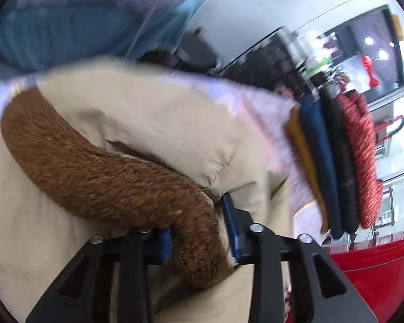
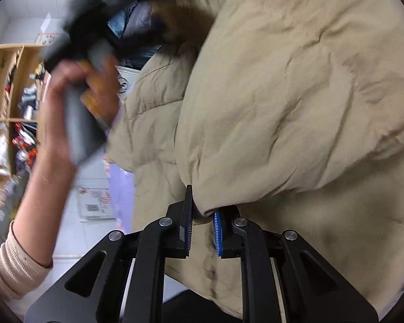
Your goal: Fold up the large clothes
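A big beige padded coat (image 1: 153, 118) lies bunched on a lilac cover, and its brown fur trim (image 1: 94, 172) curves across it. My left gripper (image 1: 199, 231) is shut on the near end of that fur, which fills the gap between the blue pads. In the right wrist view the same coat (image 2: 296, 94) takes up most of the picture. My right gripper (image 2: 203, 220) is shut on a folded edge of its beige fabric. A person's hand (image 2: 67, 102), blurred, holds the left gripper up at the fur trim (image 2: 180, 18).
A stack of folded clothes (image 1: 336, 161) in mustard, navy, black and red stands at the right on the lilac cover (image 1: 269, 107). Below it is a glossy red object (image 1: 369, 269). A blue garment (image 1: 67, 27) lies beyond the coat. A wooden shelf (image 2: 2, 107) stands at the left.
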Demonstrator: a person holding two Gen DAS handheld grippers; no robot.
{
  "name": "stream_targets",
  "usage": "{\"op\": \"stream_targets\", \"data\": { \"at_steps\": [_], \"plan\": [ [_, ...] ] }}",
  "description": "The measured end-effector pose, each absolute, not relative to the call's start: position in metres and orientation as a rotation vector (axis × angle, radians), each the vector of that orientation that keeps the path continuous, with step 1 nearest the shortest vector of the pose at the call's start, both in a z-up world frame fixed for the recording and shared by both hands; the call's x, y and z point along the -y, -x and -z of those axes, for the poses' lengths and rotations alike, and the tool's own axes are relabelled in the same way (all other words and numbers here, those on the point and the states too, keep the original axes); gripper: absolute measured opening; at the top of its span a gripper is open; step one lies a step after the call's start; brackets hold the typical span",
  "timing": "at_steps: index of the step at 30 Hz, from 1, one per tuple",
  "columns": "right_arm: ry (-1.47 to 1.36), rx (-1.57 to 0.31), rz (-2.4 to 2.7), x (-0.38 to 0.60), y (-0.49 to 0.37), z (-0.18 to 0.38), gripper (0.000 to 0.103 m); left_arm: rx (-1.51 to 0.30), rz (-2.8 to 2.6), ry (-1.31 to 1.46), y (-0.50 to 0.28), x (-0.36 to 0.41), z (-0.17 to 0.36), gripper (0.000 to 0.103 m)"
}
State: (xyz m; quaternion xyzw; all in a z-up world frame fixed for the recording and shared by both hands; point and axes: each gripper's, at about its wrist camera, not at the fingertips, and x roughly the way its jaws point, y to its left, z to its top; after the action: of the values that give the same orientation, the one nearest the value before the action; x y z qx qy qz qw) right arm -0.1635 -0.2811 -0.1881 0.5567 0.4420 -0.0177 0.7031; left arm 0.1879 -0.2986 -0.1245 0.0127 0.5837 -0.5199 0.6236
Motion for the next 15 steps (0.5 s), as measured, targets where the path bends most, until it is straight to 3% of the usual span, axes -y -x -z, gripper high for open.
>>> {"op": "stream_targets", "data": {
  "at_steps": [8, 10, 11, 12, 13, 15],
  "plan": [
    [-1.317, -0.912, 0.06, 0.284, 0.035, 0.213, 0.014, -1.223, 1.044, -0.018, -0.264, 0.344, 0.065, 0.026],
    [-1.342, -0.889, 0.117, 0.296, 0.013, 0.218, 0.021, -1.214, 1.003, 0.031, -0.284, 0.339, 0.052, 0.028],
    [-1.354, -0.885, 0.153, 0.303, 0.004, 0.223, 0.034, -1.211, 0.998, 0.053, -0.292, 0.333, 0.045, 0.047],
    [-1.35, -0.9, 0.181, 0.306, 0.0, 0.228, 0.052, -1.209, 0.99, 0.059, -0.295, 0.326, 0.039, 0.079],
    [-1.335, -0.928, 0.2, 0.309, -0.006, 0.234, 0.056, -1.198, 0.994, 0.065, -0.298, 0.316, 0.033, 0.086],
    [-1.259, -0.97, 0.221, 0.308, -0.014, 0.229, 0.061, -1.147, 1.04, 0.07, -0.293, 0.294, 0.022, 0.089]
  ]
}}
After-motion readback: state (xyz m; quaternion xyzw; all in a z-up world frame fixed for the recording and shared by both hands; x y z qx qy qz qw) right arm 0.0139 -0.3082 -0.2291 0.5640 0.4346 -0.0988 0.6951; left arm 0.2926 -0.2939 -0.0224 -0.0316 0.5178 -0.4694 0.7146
